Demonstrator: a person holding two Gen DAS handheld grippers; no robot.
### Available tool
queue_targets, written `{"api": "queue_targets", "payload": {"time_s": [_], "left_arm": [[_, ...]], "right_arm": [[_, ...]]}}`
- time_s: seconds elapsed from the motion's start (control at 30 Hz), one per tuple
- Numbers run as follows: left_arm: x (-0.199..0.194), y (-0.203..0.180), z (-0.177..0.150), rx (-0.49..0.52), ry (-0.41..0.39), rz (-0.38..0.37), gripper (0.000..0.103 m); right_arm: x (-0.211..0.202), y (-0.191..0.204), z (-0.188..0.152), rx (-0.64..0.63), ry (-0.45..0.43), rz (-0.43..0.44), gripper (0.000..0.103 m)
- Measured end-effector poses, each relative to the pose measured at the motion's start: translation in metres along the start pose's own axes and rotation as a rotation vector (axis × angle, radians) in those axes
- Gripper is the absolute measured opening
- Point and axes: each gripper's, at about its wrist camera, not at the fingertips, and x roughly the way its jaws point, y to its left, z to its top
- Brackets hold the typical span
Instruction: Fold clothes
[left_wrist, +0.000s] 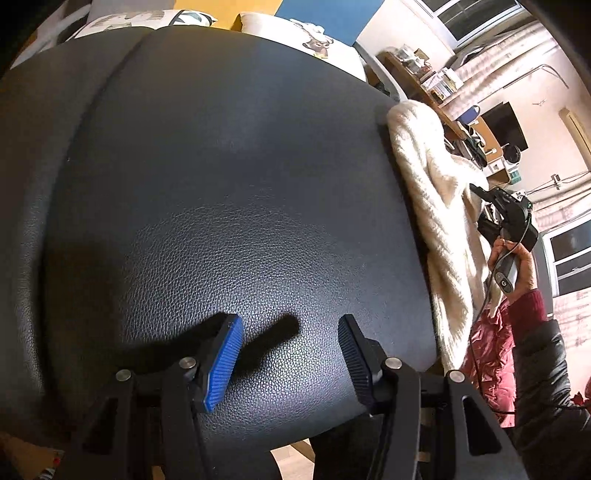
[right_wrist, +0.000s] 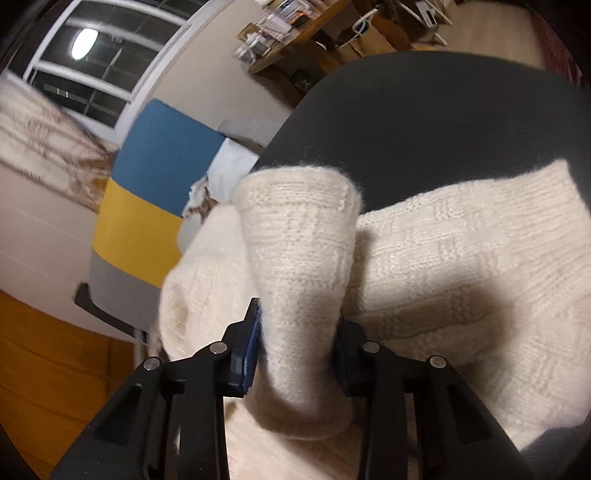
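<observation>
Over the black leather seat (left_wrist: 229, 192), in the left wrist view, the left gripper (left_wrist: 291, 350) hovers with its blue-padded fingers (left_wrist: 223, 363) spread and nothing between them. A cream knit sweater (left_wrist: 436, 206) hangs along the seat's right edge, where a hand (left_wrist: 517, 258) in a red cuff holds the other tool.

From the right wrist view, the right gripper (right_wrist: 297, 343) pinches a raised fold of the sweater (right_wrist: 461, 258); the rest lies across the seat (right_wrist: 424, 122).
</observation>
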Motion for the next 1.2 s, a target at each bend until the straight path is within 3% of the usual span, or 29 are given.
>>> {"api": "queue_targets", "payload": {"time_s": [0.07, 0.2, 0.37, 0.57, 0.6, 0.63, 0.77, 0.83, 0.9, 0.93, 0.97, 1.1, 1.2], "left_arm": [[-0.002, 0.0, -0.002, -0.002, -0.005, 0.008, 0.053], [-0.005, -0.006, -0.002, 0.014, -0.036, 0.051, 0.04], [-0.011, -0.011, 0.002, -0.011, -0.042, 0.012, 0.041], [-0.02, -0.036, 0.022, 0.007, -0.083, 0.017, 0.041], [-0.022, -0.044, 0.027, 0.021, -0.089, 0.01, 0.041], [-0.024, -0.05, 0.031, 0.033, -0.095, 0.005, 0.041], [-0.038, -0.06, 0.039, 0.045, -0.119, -0.027, 0.042], [-0.045, -0.062, 0.04, 0.051, -0.126, -0.045, 0.042], [-0.049, -0.06, 0.036, 0.061, -0.127, -0.046, 0.043], [-0.05, -0.058, 0.032, 0.066, -0.127, -0.037, 0.043], [-0.051, -0.055, 0.029, 0.071, -0.126, -0.027, 0.043], [-0.047, -0.038, 0.01, 0.051, -0.097, 0.01, 0.043], [-0.038, -0.019, -0.004, -0.02, -0.066, 0.008, 0.043]], "right_arm": [[0.0, 0.008, -0.002, -0.036, 0.013, -0.002, 0.036], [0.002, 0.041, -0.01, -0.132, 0.044, 0.024, 0.036], [0.007, 0.083, -0.022, -0.258, 0.087, 0.055, 0.036], [0.023, 0.11, -0.069, -0.308, 0.19, 0.149, 0.036], [0.025, 0.114, -0.078, -0.315, 0.207, 0.166, 0.033], [0.027, 0.118, -0.086, -0.322, 0.225, 0.183, 0.018], [0.037, 0.134, -0.119, -0.348, 0.294, 0.25, 0.016], [0.041, 0.142, -0.136, -0.36, 0.329, 0.284, 0.019], [0.025, 0.122, -0.131, -0.305, 0.294, 0.293, 0.036], [0.015, 0.108, -0.127, -0.269, 0.268, 0.295, 0.056], [0.004, 0.095, -0.122, -0.233, 0.242, 0.296, 0.063], [-0.037, 0.041, -0.104, -0.088, 0.138, 0.301, 0.064], [-0.069, 0.0, -0.09, 0.02, 0.06, 0.303, 0.071]]}}
